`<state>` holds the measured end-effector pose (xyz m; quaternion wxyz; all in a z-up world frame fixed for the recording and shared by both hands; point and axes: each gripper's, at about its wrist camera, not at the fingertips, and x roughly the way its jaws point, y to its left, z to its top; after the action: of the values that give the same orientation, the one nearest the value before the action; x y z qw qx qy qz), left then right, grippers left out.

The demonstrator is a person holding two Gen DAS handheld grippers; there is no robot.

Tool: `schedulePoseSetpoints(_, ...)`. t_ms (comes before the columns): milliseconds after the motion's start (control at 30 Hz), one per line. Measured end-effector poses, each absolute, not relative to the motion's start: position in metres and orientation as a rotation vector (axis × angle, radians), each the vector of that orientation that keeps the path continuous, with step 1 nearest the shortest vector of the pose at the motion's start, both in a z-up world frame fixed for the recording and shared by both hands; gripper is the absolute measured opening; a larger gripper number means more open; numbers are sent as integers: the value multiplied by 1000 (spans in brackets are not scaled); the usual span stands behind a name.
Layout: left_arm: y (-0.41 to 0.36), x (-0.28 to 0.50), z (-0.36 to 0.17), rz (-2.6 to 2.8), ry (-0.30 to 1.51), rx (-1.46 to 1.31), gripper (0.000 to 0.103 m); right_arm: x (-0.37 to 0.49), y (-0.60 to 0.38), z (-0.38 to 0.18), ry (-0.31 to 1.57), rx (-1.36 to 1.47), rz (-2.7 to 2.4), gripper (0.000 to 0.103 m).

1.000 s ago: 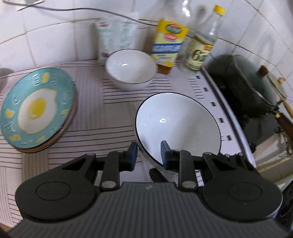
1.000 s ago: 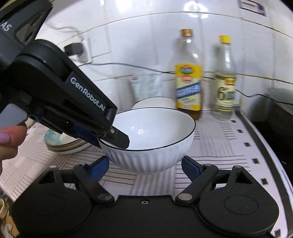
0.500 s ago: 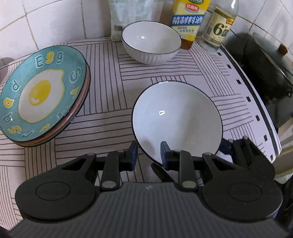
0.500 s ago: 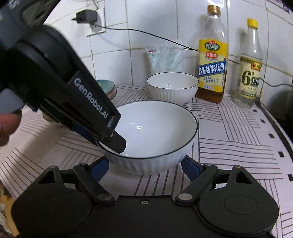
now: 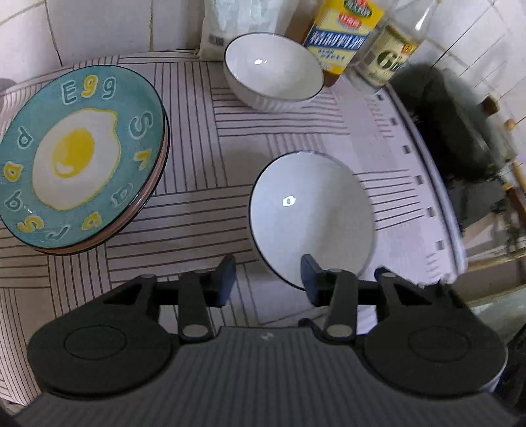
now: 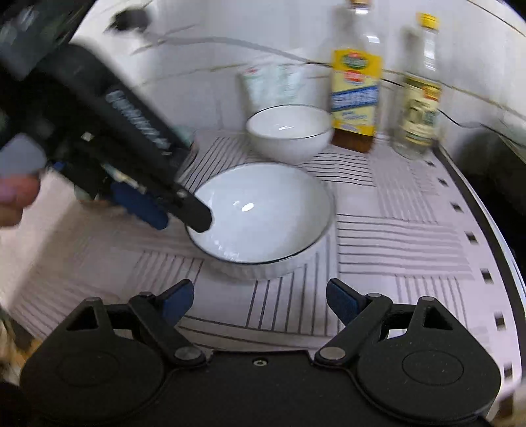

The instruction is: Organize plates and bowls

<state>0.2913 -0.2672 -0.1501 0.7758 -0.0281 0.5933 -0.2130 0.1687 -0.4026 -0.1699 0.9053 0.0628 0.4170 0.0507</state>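
Near bowl [image 5: 312,216] is released onto the striped table [image 5: 197,210] as left gripper [image 5: 268,279] jaws are opening around its rim, while right gripper [image 6: 259,302] jaws are held wide, empty; 2nd bowl [image 5: 273,72] awaits stacking.

a large white bowl [image 5: 312,213] with a thin dark rim is seen upright on the striped counter [image 5: 197,184], and a smaller matching bowl [image 5: 273,70] is set well behind it near the wall. a teal plate [image 5: 79,157] printed with a fried egg is stacked on other plates at the left.

White tiled wall [image 5: 98,29], striped countertop [image 5: 279,141]
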Motion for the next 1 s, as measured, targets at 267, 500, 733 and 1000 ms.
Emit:
schedulePoseSetpoints(267,-255,304,-97,-573,1162,9,47,163,-436,-123,834,546,8,90)
schedulePoseSetpoints(500,-243,322,-75,-572,1083,59,48,185,-431,-106,812,569,-69,83)
schedulePoseSetpoints(733,-257,355,-69,-612,1075,91,48,230,-452,-105,845,663,-85,83)
schedulePoseSetpoints(1000,-288,385,-85,-460,964,202,48,292,-480,-132,870,684,-45,77)
